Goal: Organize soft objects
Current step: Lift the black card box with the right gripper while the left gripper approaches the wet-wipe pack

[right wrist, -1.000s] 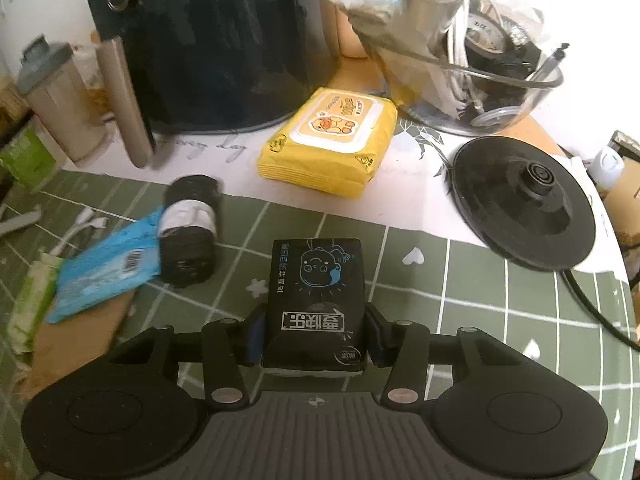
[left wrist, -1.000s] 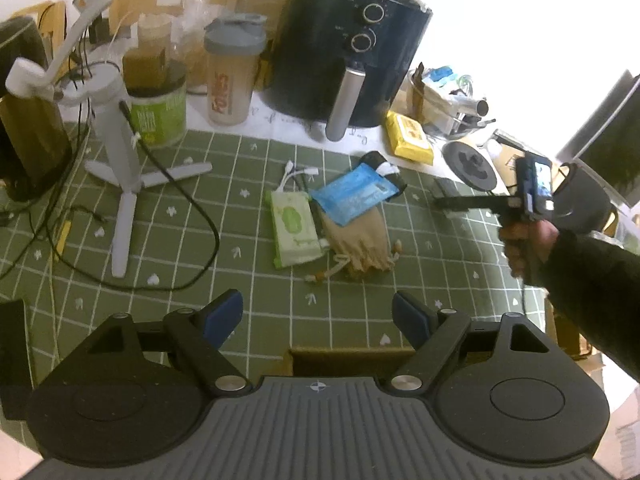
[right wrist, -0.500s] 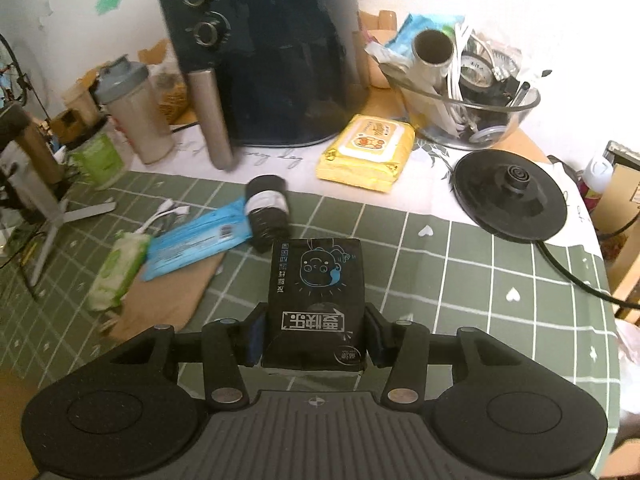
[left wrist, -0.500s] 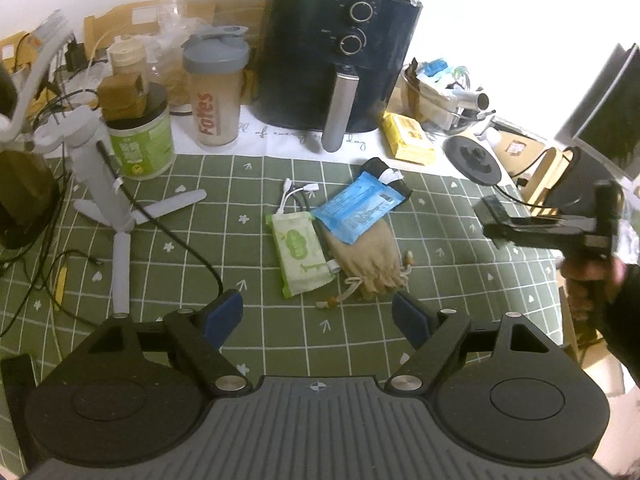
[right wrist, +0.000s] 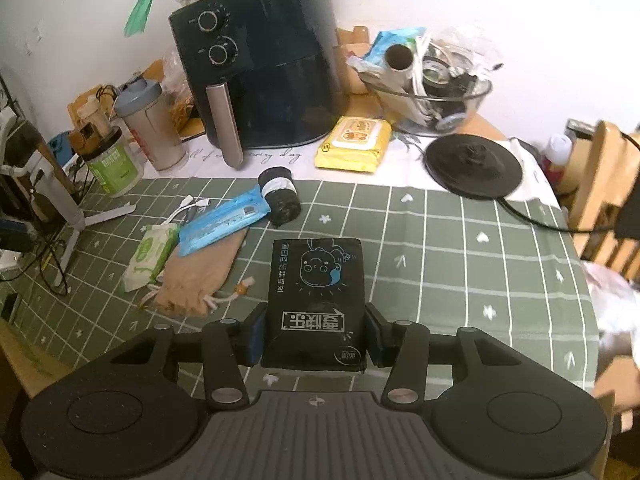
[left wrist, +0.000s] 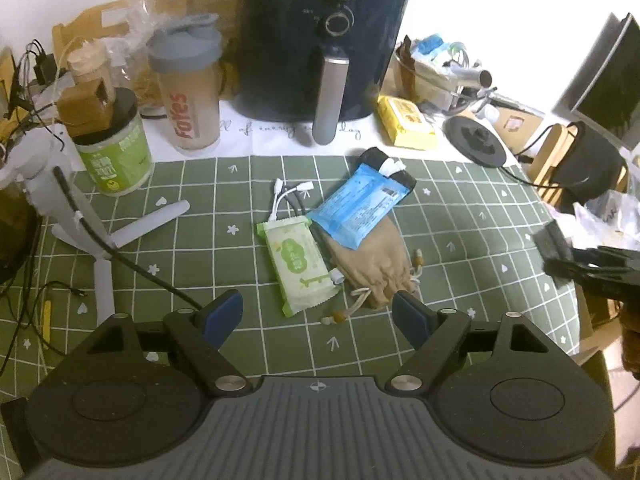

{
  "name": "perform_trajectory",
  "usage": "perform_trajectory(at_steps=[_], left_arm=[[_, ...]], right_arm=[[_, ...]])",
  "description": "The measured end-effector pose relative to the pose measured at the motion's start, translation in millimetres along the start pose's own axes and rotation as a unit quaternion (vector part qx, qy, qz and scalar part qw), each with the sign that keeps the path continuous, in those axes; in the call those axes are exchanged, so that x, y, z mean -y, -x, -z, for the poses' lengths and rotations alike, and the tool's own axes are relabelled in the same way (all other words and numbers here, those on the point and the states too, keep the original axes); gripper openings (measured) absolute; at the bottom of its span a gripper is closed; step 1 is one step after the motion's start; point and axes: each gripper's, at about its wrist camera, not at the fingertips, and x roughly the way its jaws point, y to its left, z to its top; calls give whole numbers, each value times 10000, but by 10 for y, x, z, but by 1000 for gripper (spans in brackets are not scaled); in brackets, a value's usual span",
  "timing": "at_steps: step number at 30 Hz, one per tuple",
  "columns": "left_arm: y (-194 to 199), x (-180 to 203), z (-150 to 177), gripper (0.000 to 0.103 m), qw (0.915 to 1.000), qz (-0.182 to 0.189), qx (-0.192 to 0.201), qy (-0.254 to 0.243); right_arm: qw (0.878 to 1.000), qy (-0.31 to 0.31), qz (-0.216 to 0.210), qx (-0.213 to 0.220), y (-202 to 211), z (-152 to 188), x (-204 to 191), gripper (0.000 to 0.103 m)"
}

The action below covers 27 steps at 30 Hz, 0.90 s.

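Black plastic wrapping covers the tissue pack point(right wrist: 316, 300), which is gripped at its sides between the fingers of the right gripper point(right wrist: 316, 338) and carried clear of the green checked cloth on the bench point(right wrist: 460, 280), presumably so that it can be set with the other soft things. The left gripper point(left wrist: 318, 314) is held with its fingers spread wide and nothing between them, aimed down at the pile in the left wrist view, most likely in readiness for the next pick. Four soft items are gathered there, overlapping: one green wipes pack point(left wrist: 298, 262) at 12 o'clock from the left fingers, one blue wipes pack point(left wrist: 358, 208) at 1 o'clock lying partly on one tan drawstring pouch point(left wrist: 376, 264), and one black roll with a white band point(left wrist: 386, 168) beyond them. One white cable adapter point(left wrist: 290, 196) lies just beside the green pack. One yellow wipes pack point(left wrist: 406, 122) is left apart on the white cloth, at 1 o'clock near the dark air fryer point(left wrist: 324, 36); it would seem to be still unsorted. One shaker bottle point(left wrist: 188, 88) and one green jar point(left wrist: 116, 148) stand at 10 o'clock.
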Motion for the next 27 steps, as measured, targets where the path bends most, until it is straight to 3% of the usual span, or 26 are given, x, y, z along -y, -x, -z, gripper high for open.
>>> perform_trajectory(at_steps=[15, 27], left_arm=[[-719, -127, -228, 82, 9976, -73, -667, -152], [-1367, -336, -406, 82, 9922, -2, -1121, 537]], right_arm=[[9986, -504, 64, 150, 484, 349, -8, 51], [9965, -789, 164, 206, 604, 455, 52, 51]])
